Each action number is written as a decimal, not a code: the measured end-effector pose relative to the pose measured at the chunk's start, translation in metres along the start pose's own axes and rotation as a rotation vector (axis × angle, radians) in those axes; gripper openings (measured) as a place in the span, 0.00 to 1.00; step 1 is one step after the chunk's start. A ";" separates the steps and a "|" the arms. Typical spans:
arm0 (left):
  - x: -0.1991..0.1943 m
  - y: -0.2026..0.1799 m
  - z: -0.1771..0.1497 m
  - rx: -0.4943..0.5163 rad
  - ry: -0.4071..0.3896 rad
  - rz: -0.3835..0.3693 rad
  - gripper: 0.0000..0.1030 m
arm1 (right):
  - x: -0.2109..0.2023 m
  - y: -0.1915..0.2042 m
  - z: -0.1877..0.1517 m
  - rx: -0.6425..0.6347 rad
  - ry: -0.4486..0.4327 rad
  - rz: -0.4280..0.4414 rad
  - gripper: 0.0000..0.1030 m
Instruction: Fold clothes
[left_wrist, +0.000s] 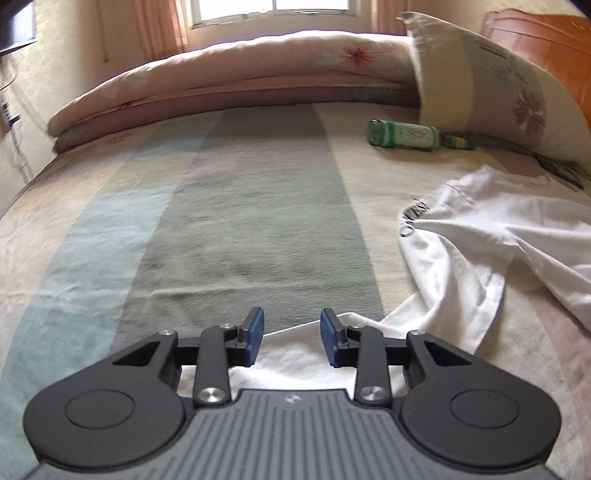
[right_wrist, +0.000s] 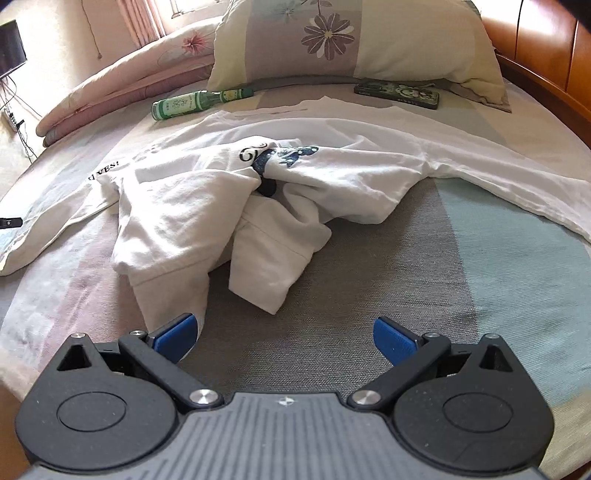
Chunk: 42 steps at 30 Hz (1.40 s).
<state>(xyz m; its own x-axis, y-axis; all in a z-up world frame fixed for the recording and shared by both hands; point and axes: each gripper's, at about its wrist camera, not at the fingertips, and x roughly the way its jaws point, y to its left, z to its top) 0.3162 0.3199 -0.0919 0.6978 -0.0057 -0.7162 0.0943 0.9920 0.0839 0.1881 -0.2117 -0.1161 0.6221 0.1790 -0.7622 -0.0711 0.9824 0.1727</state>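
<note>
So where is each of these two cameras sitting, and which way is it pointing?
Left wrist view: mounted on the left hand-held gripper, low over the striped bedspread, facing the window; its open blue-padded fingers show, over an edge of the crumpled white printed T-shirt.
Right wrist view: mounted on the right hand-held gripper, facing the flowered pillow and wooden headboard; its fingers spread wide, short of the T-shirt.
Both show the shirt, the green glass bottle and the pillow.
</note>
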 end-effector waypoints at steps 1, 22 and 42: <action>0.006 -0.006 0.002 0.036 0.010 -0.019 0.33 | 0.000 0.002 0.000 -0.002 0.000 0.004 1.00; 0.009 -0.009 0.000 0.160 -0.020 0.037 0.00 | 0.005 0.013 -0.006 0.050 0.004 -0.017 1.00; -0.025 0.079 -0.040 -0.347 -0.007 0.236 0.35 | -0.006 0.006 0.001 0.077 -0.031 0.011 1.00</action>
<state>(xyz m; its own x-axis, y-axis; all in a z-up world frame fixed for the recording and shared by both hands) 0.2778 0.4034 -0.0957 0.6768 0.2269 -0.7003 -0.3126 0.9499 0.0057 0.1850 -0.2073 -0.1103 0.6458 0.1870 -0.7402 -0.0189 0.9731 0.2294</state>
